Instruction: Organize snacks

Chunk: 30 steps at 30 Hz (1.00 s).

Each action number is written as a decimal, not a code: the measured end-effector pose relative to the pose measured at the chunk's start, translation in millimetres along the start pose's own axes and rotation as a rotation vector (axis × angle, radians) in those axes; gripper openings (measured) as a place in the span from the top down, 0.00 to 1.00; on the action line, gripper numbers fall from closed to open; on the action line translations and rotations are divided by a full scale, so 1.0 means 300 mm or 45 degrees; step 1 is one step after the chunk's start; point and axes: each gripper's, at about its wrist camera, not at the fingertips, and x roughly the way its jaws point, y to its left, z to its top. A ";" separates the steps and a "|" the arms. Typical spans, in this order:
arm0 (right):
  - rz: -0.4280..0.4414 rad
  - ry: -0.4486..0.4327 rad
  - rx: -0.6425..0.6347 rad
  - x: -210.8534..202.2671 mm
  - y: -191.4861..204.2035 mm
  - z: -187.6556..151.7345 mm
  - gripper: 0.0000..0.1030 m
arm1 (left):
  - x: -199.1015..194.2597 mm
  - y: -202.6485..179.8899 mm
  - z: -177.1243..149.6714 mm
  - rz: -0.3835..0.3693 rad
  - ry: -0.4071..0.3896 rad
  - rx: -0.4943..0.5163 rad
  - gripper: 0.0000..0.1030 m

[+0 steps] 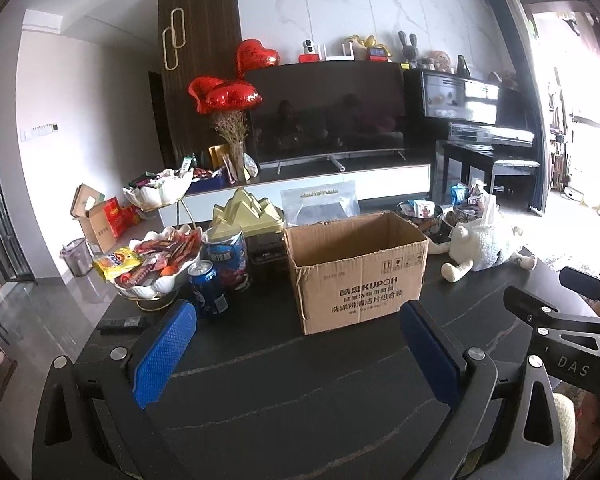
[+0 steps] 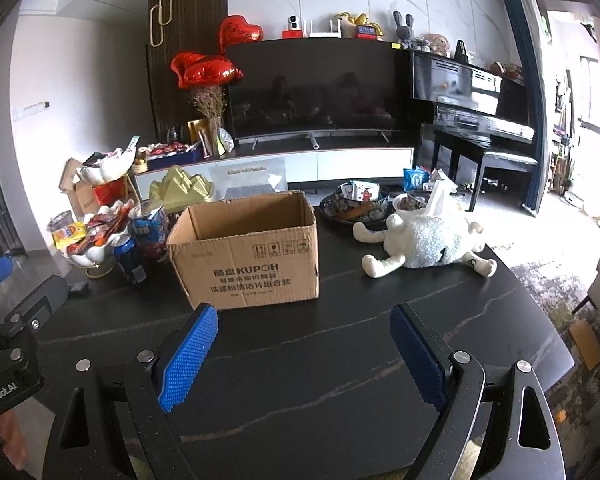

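Note:
An open brown cardboard box [image 1: 356, 268] stands on the dark table [image 1: 300, 368], its inside looking empty; it also shows in the right wrist view [image 2: 248, 252]. Left of it a white shell-shaped dish [image 1: 160, 260] holds snack packets, with a yellow packet [image 1: 118, 264] at its edge, and a blue can [image 1: 208, 288] and a blue tin [image 1: 226, 254] beside it. Behind the box on the right, patterned bowls [image 2: 360, 204] hold more packets. My left gripper [image 1: 300, 344] is open and empty in front of the box. My right gripper [image 2: 304, 348] is open and empty, also before the box.
A white plush sheep [image 2: 428, 240] lies on the table right of the box. A gold mountain-shaped box [image 1: 248, 212] and a clear bag [image 1: 320, 200] stand behind. A remote [image 1: 124, 324] lies near the left edge. A TV [image 1: 328, 112] and a piano [image 1: 484, 120] stand beyond.

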 end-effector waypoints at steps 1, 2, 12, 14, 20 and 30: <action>-0.001 -0.001 0.001 -0.002 -0.001 -0.002 0.14 | -0.003 0.001 -0.002 0.000 -0.001 0.001 0.00; -0.001 -0.002 0.000 -0.005 0.000 -0.004 0.14 | -0.004 0.001 -0.004 -0.002 0.000 0.002 0.00; 0.019 -0.007 -0.003 -0.020 0.009 -0.008 0.14 | -0.019 0.002 -0.006 -0.008 -0.010 -0.003 0.00; 0.019 -0.011 -0.002 -0.023 0.010 -0.010 0.14 | -0.025 0.002 -0.005 -0.008 -0.013 0.000 0.00; 0.019 -0.011 -0.003 -0.024 0.010 -0.012 0.14 | -0.032 -0.001 -0.003 -0.010 -0.021 0.004 0.00; 0.025 -0.017 -0.005 -0.033 0.014 -0.020 0.14 | -0.039 -0.001 -0.001 -0.009 -0.027 0.002 0.00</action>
